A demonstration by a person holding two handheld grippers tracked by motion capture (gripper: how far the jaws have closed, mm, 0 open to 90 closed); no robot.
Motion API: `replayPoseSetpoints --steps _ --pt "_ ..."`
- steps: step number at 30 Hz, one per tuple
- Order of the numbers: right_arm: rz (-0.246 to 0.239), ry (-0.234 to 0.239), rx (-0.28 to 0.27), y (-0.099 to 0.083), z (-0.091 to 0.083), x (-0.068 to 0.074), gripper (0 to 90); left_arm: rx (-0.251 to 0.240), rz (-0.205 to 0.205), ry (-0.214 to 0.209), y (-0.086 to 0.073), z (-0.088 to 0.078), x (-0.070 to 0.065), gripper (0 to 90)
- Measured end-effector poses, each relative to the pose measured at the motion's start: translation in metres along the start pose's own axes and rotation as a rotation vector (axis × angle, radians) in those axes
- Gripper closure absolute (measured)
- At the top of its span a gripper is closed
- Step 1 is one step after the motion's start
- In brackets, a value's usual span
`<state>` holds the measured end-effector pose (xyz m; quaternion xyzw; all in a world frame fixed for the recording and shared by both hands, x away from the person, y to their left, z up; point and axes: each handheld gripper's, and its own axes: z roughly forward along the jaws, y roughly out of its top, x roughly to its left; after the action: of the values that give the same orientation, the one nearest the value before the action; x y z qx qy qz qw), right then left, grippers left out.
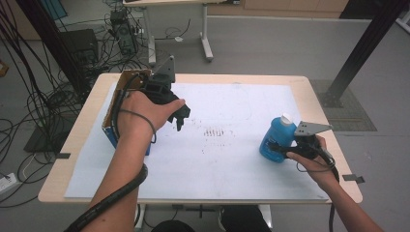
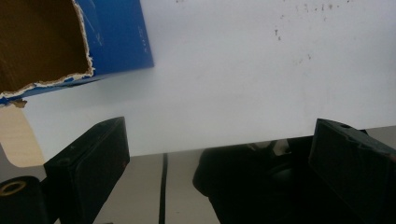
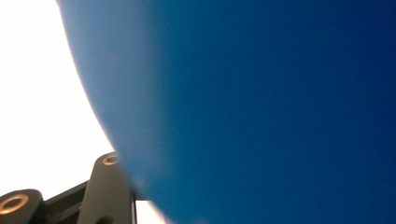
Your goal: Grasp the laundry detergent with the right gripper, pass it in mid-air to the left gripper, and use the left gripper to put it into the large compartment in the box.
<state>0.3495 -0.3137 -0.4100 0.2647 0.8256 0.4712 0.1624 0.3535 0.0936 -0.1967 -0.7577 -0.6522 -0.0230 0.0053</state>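
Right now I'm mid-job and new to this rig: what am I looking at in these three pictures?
A person works at a table covered with white paper, holding a two-jaw tool in each hand. The high view looks down from above the person's side. Each of the other two views rides on one tool and looks along its jaws. The left tool hangs above the paper with jaws apart and nothing between them; an open blue cardboard box lies beside it. The right tool grips a blue bottle with a white cap, standing on the paper. That bottle sits so close to the right tool's camera that its side looks like a blue wall.
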Motion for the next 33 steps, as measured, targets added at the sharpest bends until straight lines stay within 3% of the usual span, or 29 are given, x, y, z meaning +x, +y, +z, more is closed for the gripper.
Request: replayPoseSetpoints --steps 33 --pt "0.003 0.000 0.001 0.0000 -0.0006 -0.0006 45.9 -0.003 0.001 0.002 0.0015 -0.0025 -0.0022 5.5"
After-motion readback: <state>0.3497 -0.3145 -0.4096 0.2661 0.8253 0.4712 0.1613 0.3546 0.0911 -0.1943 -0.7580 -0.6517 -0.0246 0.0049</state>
